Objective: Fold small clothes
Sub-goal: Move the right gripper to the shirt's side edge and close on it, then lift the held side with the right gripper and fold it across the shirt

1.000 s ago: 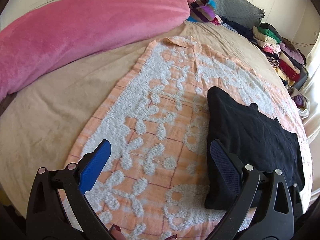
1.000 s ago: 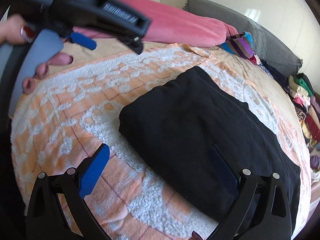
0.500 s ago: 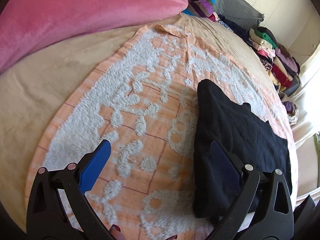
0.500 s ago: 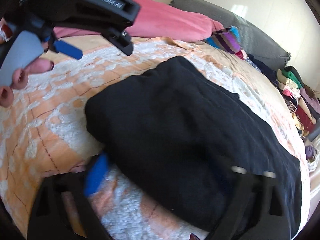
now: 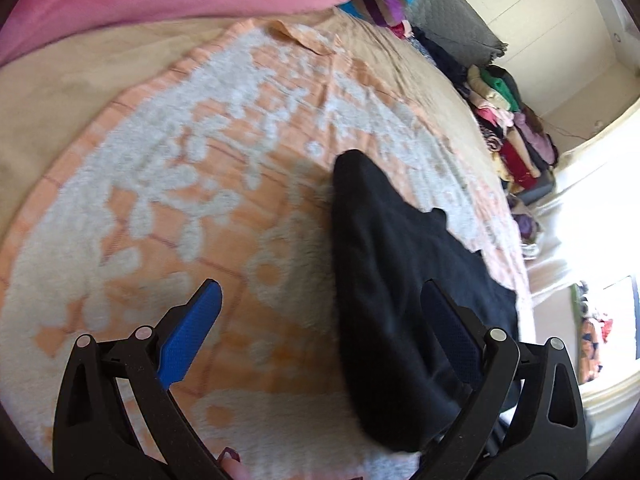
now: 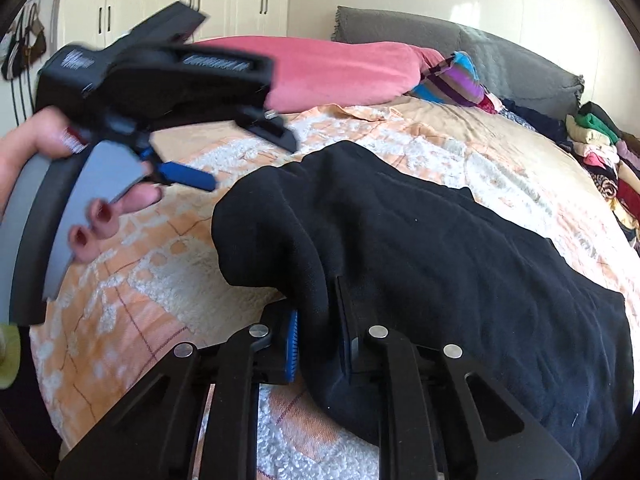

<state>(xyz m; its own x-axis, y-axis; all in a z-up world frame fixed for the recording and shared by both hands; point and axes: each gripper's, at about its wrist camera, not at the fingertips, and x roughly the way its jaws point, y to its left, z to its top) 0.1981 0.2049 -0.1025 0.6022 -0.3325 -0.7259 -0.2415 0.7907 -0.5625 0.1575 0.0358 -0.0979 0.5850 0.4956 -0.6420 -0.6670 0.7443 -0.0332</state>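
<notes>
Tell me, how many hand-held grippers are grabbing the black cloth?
1. The right hand-held gripper is shut on the black garment's near edge. The left hand-held gripper is open, holding nothing.

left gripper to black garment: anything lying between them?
No loose object. In the left wrist view the open left gripper hangs over bare peach-and-white towel, which runs up to the near edge of the black garment.

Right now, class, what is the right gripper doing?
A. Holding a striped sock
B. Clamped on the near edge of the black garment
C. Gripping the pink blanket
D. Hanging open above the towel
B: the right gripper has its jaws closed on a bunched fold of the black garment.
</notes>
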